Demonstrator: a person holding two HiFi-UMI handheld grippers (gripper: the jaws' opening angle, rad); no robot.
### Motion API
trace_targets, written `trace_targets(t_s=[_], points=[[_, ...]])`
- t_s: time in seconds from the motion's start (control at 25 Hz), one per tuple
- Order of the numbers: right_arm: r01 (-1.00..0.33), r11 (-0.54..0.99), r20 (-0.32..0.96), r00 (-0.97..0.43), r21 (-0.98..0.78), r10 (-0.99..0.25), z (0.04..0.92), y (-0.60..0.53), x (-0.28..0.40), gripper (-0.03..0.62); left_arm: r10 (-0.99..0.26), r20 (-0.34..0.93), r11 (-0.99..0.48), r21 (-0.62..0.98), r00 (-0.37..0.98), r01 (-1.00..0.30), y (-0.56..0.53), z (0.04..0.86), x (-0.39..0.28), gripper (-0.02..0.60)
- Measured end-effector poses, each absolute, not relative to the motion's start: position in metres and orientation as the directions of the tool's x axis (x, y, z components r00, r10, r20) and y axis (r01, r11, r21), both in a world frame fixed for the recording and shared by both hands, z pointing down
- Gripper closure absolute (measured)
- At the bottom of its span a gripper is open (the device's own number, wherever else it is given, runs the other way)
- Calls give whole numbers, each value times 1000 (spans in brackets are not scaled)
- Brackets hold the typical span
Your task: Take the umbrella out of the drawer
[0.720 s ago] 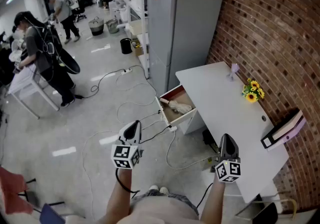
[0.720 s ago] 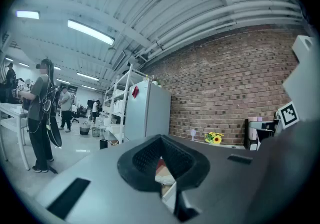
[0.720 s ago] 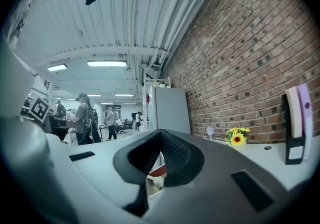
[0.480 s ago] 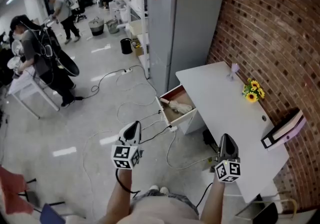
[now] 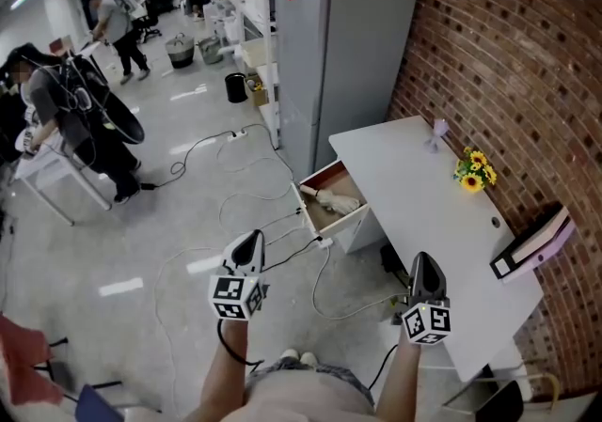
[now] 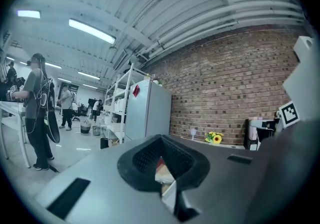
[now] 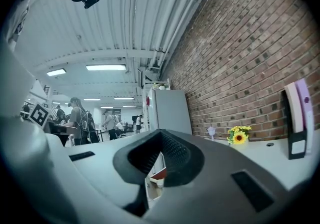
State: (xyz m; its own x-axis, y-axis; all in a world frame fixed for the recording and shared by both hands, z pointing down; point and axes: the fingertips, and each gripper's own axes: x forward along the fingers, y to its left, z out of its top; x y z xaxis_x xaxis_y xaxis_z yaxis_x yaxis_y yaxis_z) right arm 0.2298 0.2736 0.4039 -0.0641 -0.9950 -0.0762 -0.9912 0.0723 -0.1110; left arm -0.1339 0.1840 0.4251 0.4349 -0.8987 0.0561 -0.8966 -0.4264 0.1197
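Observation:
The white drawer stands pulled open from the white desk, and a folded beige umbrella lies inside it. Both grippers are held level over the floor, well short of the drawer and pointing toward it. My left gripper is shut with nothing between its jaws; in the left gripper view the jaws meet in front of the fridge. My right gripper also looks shut and holds nothing. Through the notch of the right gripper a bit of the open drawer shows.
A tall grey fridge stands behind the drawer against the brick wall. Cables trail over the floor between me and the drawer. Yellow flowers and a binder sit on the desk. People stand at the far left.
The person at the far left has shifted a little further left. Both grippers stay where they were.

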Motion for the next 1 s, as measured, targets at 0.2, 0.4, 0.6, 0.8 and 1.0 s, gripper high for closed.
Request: trace_targets(t_s=[0.2,0.4,0.6,0.8,1.0], points=[[-985,66,-95,-52,-157,-994,406,275,235,576,-903,65,-415,117,424,-902,184,428,-135,555],[-983,69,-98,-53,-168,-994,410,278,239,576,-907,55,-411,111,418,-905,189,432,-131,555],[-979,85,-123,-62,-188,-990,406,280,240,576,-895,16,-441,128,446,-889,190,424,-128,546],[-977,81,-121,-58,-196,-991,410,282,244,576,-873,13,-481,126,487,-867,192,425,-120,346],[-976,80,-119,-56,-203,-991,415,281,249,576,-902,-12,-431,107,433,-896,190,426,-125,217]])
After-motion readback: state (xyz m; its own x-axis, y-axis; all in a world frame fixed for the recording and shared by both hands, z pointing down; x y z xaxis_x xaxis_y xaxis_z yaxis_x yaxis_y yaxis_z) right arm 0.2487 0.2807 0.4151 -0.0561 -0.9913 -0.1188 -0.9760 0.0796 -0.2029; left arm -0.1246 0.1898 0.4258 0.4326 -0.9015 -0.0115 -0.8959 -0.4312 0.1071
